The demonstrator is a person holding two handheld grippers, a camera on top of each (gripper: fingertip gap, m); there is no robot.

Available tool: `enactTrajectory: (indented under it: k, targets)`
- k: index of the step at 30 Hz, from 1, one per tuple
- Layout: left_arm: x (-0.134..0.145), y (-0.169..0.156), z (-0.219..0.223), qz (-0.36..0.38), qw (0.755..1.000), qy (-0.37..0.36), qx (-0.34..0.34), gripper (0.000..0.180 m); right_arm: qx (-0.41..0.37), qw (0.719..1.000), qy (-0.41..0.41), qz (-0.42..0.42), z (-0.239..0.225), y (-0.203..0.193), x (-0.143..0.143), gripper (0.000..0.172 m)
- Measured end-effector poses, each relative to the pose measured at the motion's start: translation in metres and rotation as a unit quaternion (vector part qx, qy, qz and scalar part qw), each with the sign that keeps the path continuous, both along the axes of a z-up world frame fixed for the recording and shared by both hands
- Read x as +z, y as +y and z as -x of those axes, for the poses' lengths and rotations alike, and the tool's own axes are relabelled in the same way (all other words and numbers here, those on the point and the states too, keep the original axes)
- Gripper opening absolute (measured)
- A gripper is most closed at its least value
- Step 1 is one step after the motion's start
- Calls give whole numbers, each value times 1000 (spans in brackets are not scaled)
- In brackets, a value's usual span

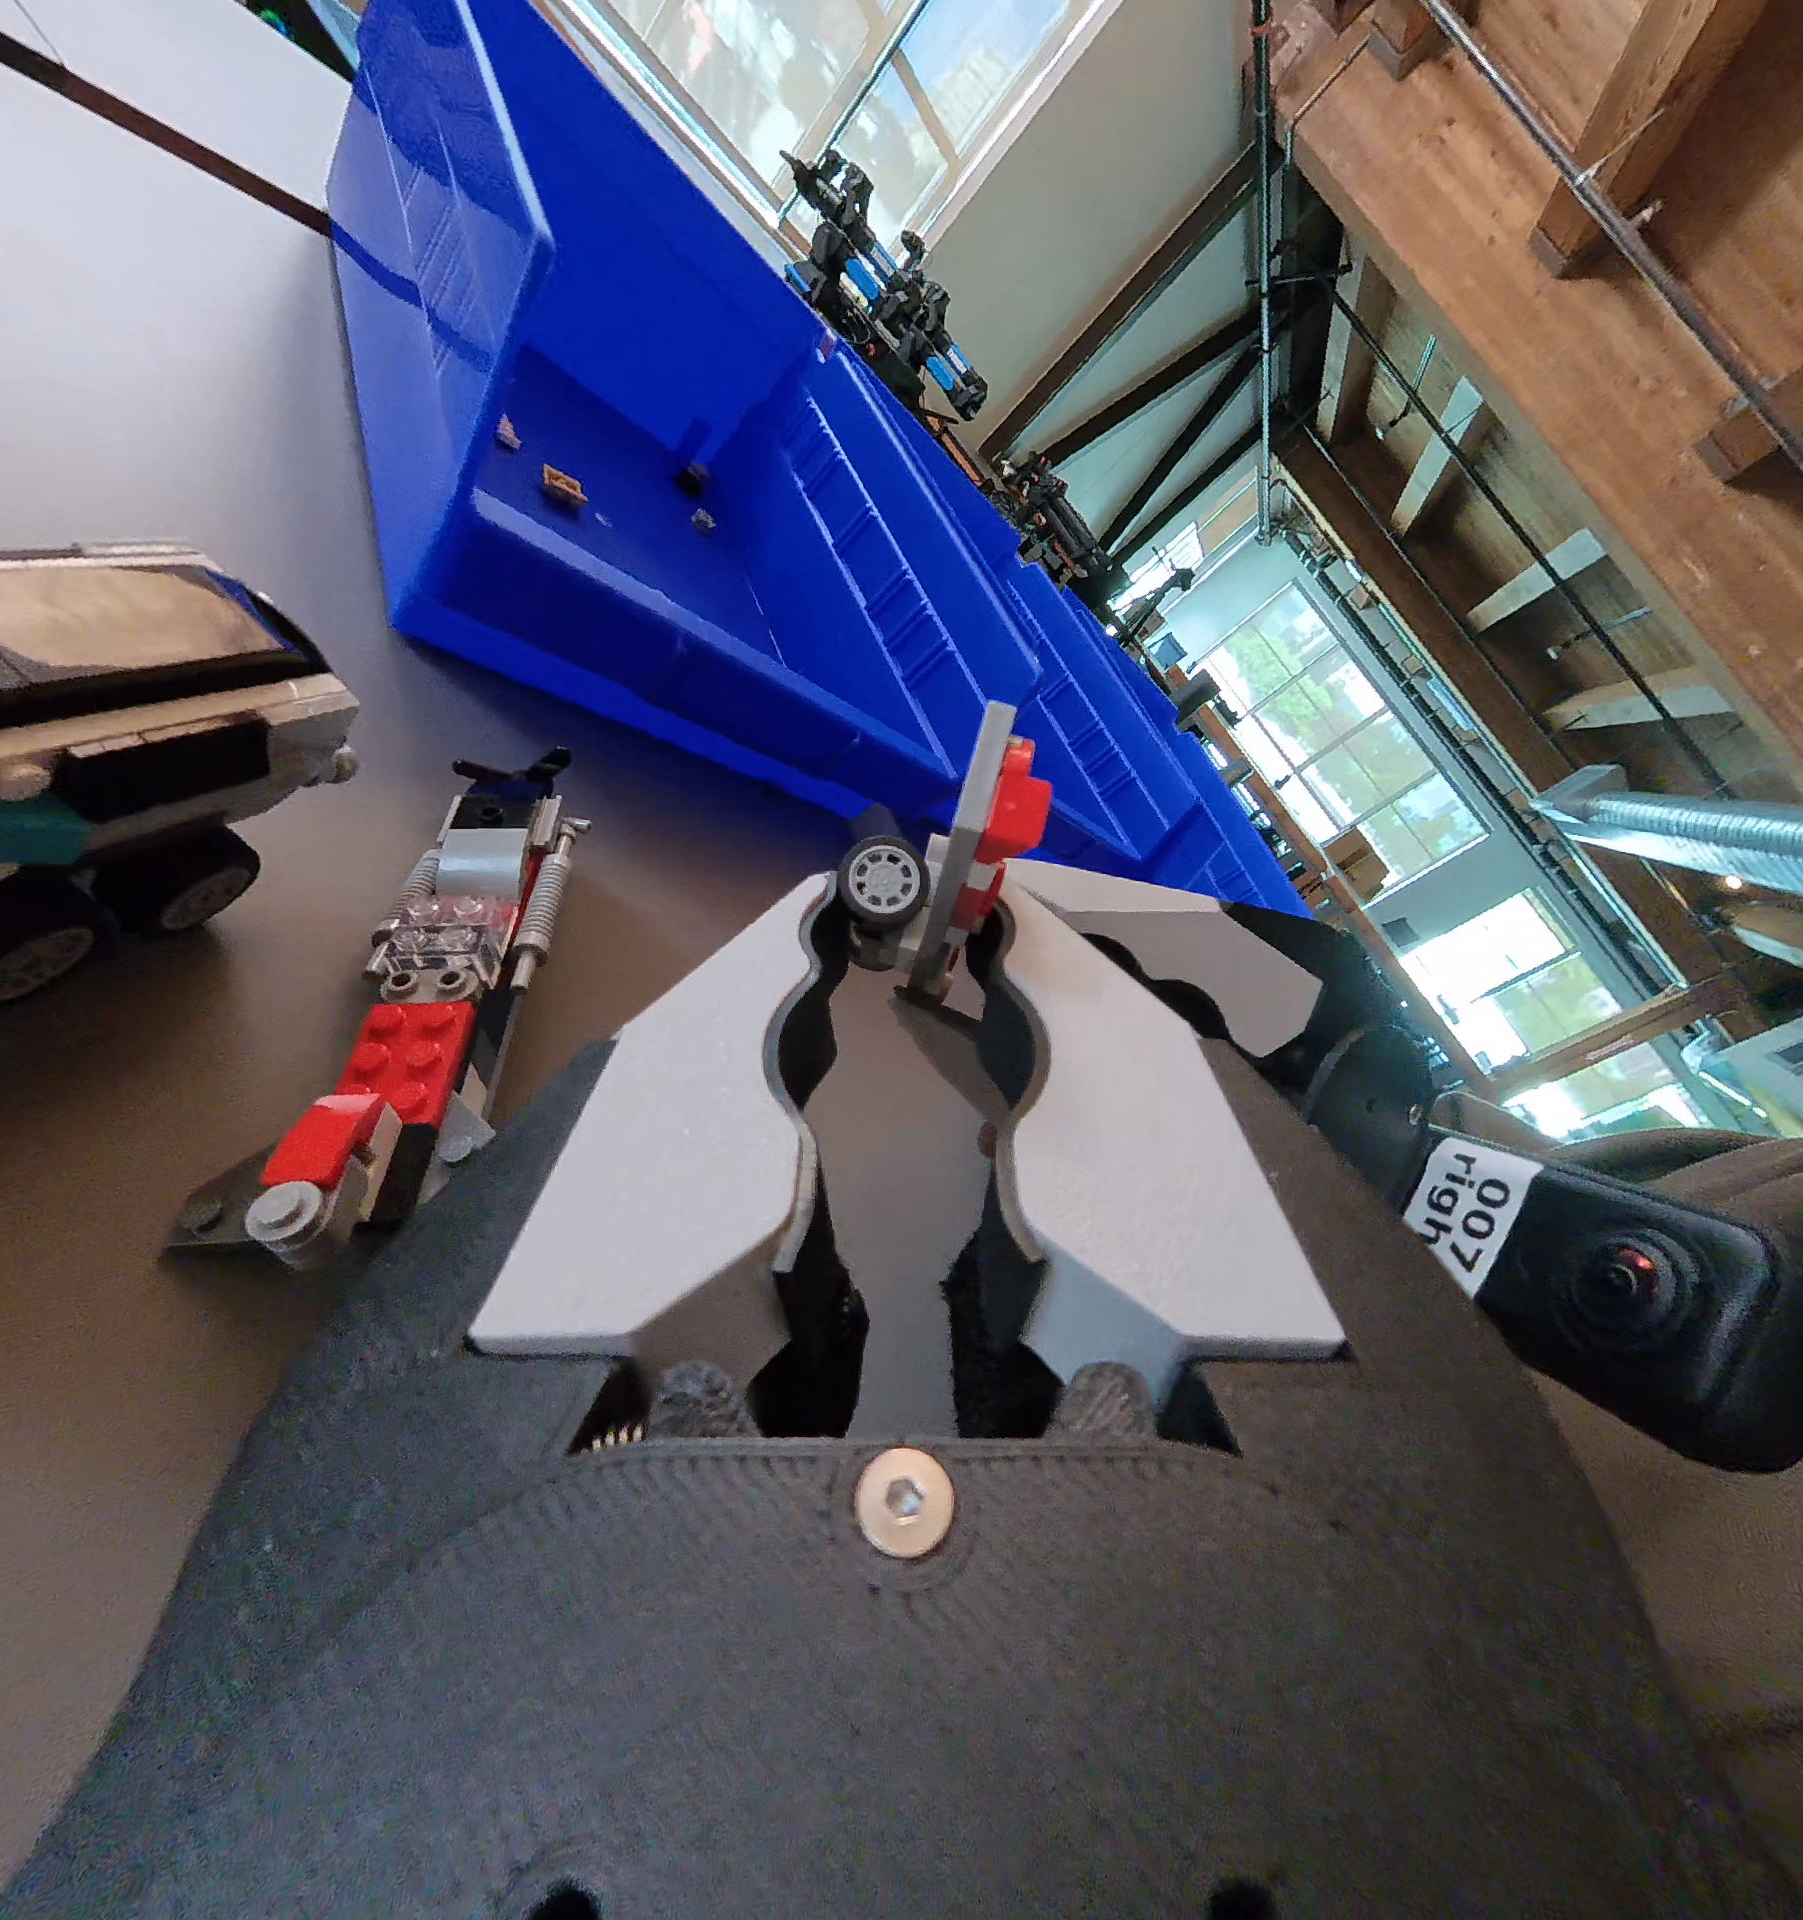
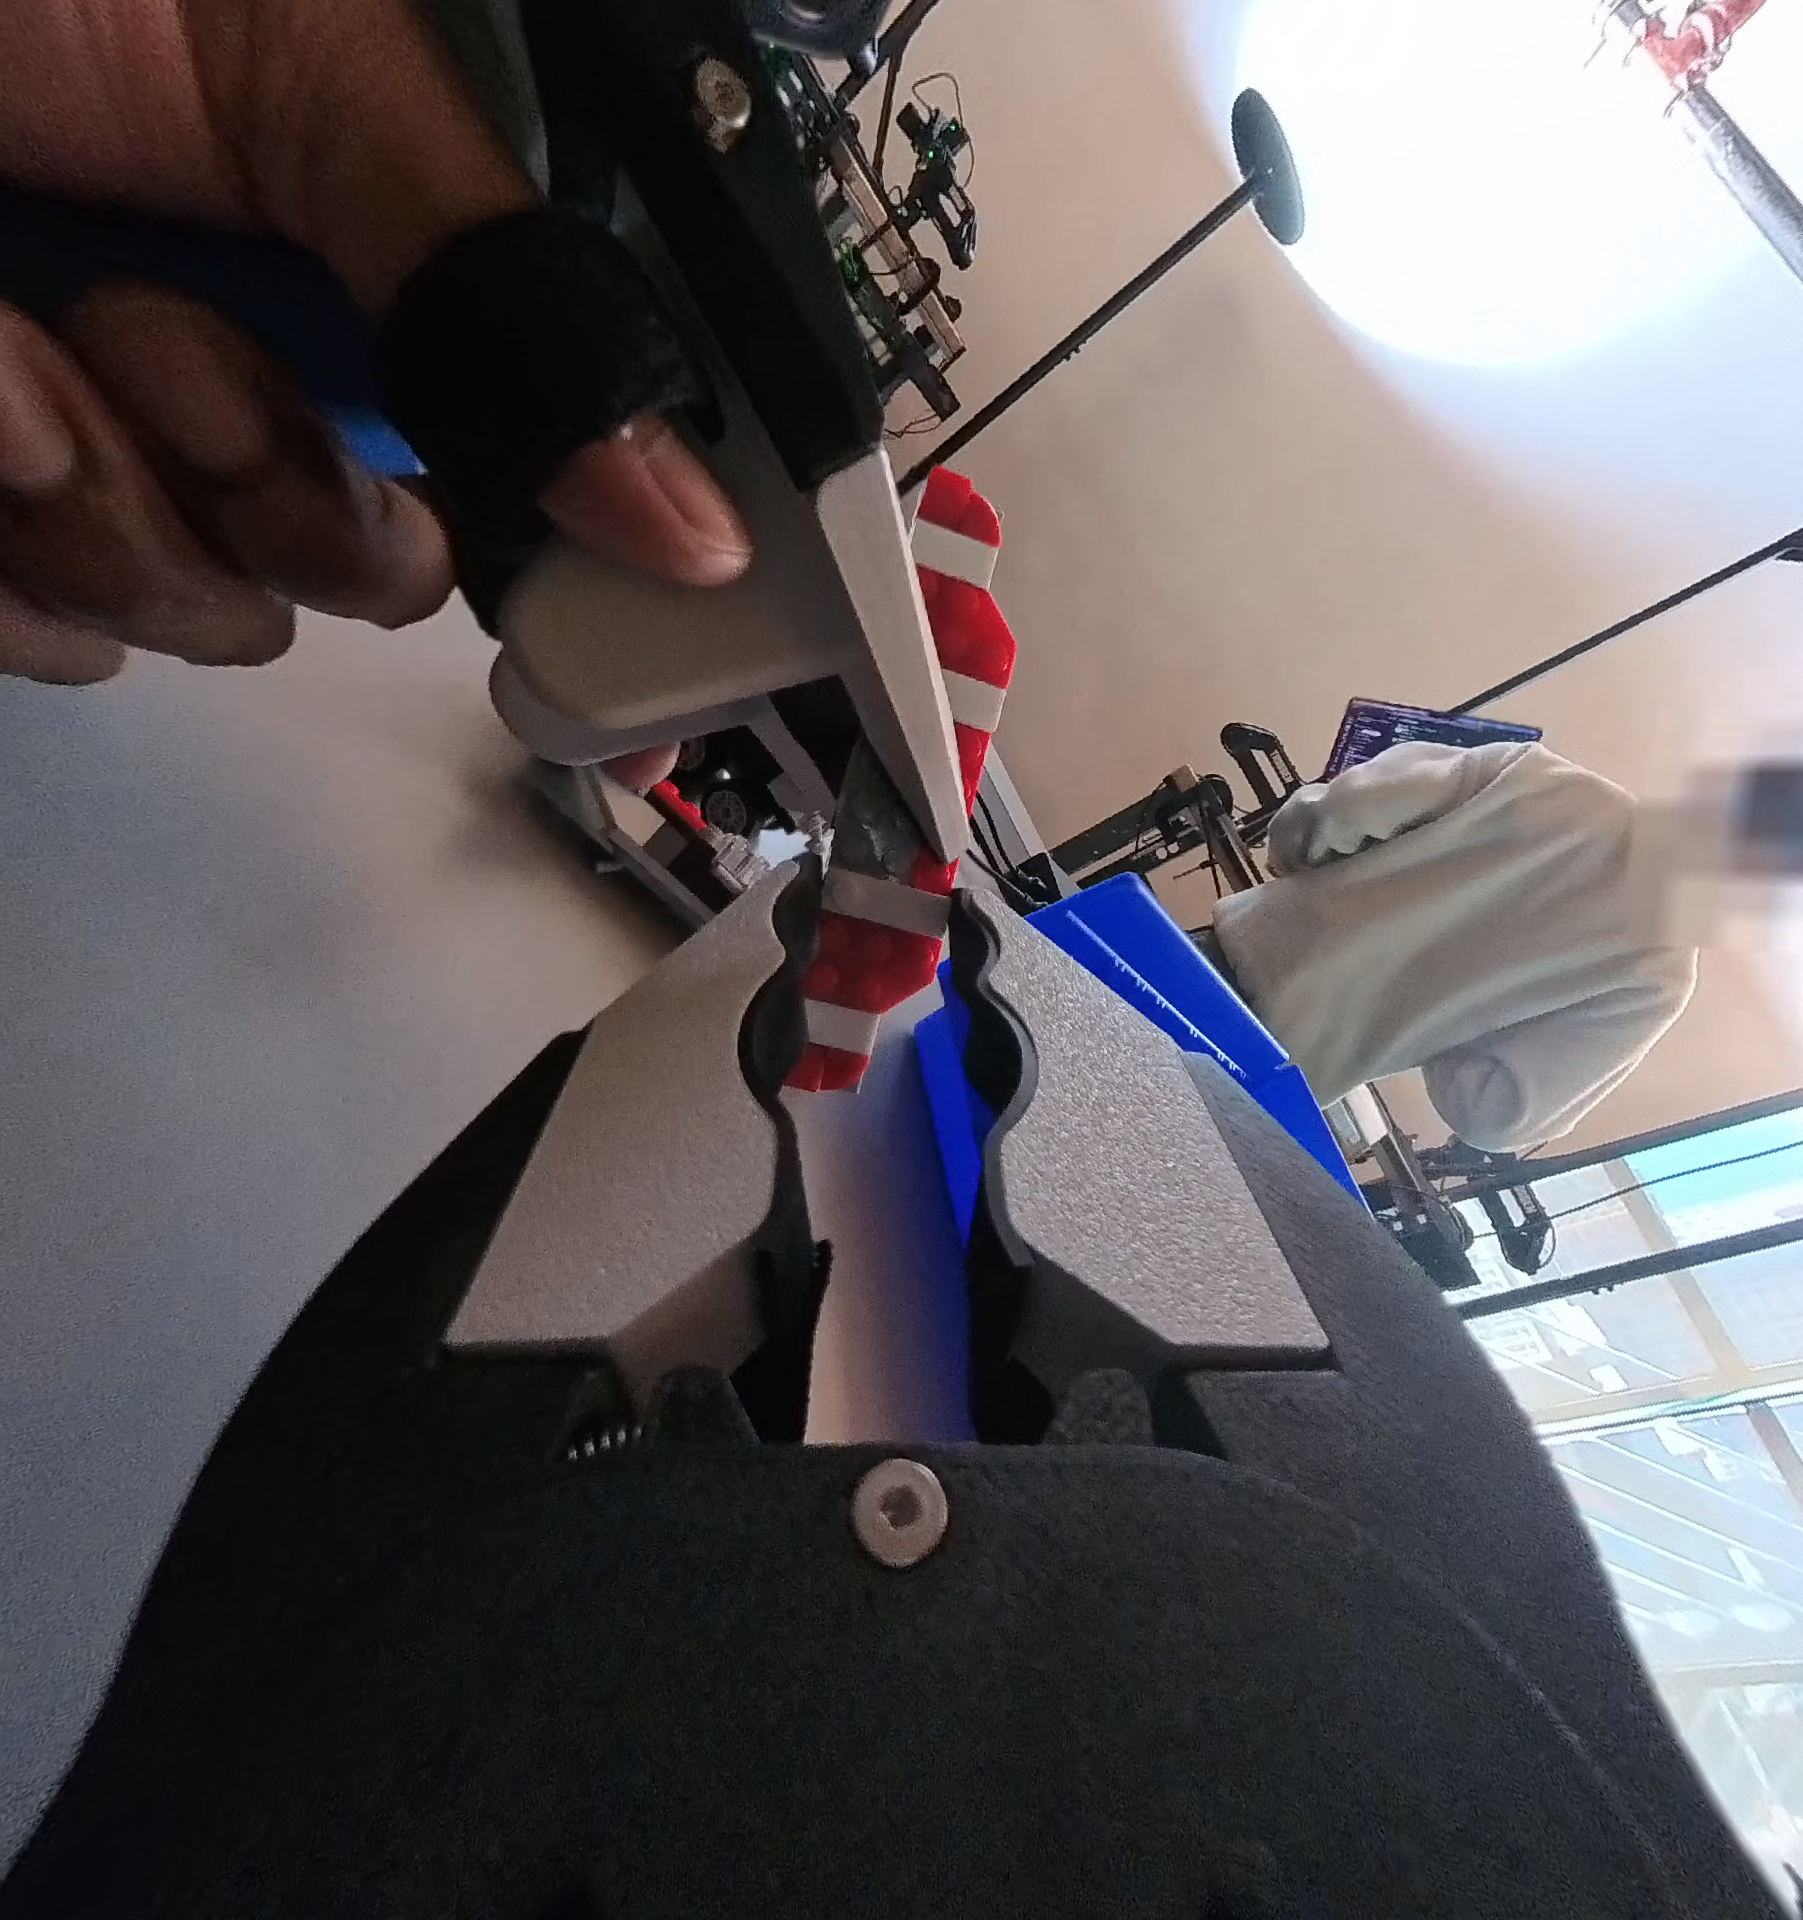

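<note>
A small brick assembly (image 1: 1016,800) of red and white bricks on a grey plate, with a small grey wheel (image 1: 881,878), is held above the table by both grippers. My left gripper (image 1: 923,914) is shut on its wheel end. The right gripper's fingers (image 1: 1188,945) reach in from the right and meet the same piece. In the right wrist view, my right gripper (image 2: 876,914) is shut on the red-and-white striped part (image 2: 866,956). The left gripper's finger (image 2: 876,623) comes down from above, with a hand (image 2: 201,416) behind it.
Blue bins (image 1: 616,364) stand in a row beyond the grippers on the grey table (image 1: 149,364). A long brick build (image 1: 429,987) and a brick car (image 1: 97,727) lie to the left. A person in pale clothing (image 2: 1448,935) is behind a blue bin (image 2: 1136,977). The tips of both grippers are at nearly the same place.
</note>
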State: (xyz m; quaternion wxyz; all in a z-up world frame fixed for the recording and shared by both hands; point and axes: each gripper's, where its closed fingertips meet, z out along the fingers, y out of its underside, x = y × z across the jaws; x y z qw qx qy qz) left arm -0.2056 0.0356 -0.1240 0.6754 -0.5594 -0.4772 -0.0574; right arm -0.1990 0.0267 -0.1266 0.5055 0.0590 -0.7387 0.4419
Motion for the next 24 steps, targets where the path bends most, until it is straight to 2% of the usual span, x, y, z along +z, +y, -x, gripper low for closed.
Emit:
enactTrajectory:
  k: [12,18,24]
  targets:
    - [-12,-4,4,-26,998,-52,9,23,2,999,-33,0,2,-1,-9,25]
    - [-11,-3,4,-4,999,-30,11,23,14,998,-55,13,1,0,-8,25]
    - [-9,-3,3,-4,1000,-26,12,24,11,999,-36,5,0,1,-6,25]
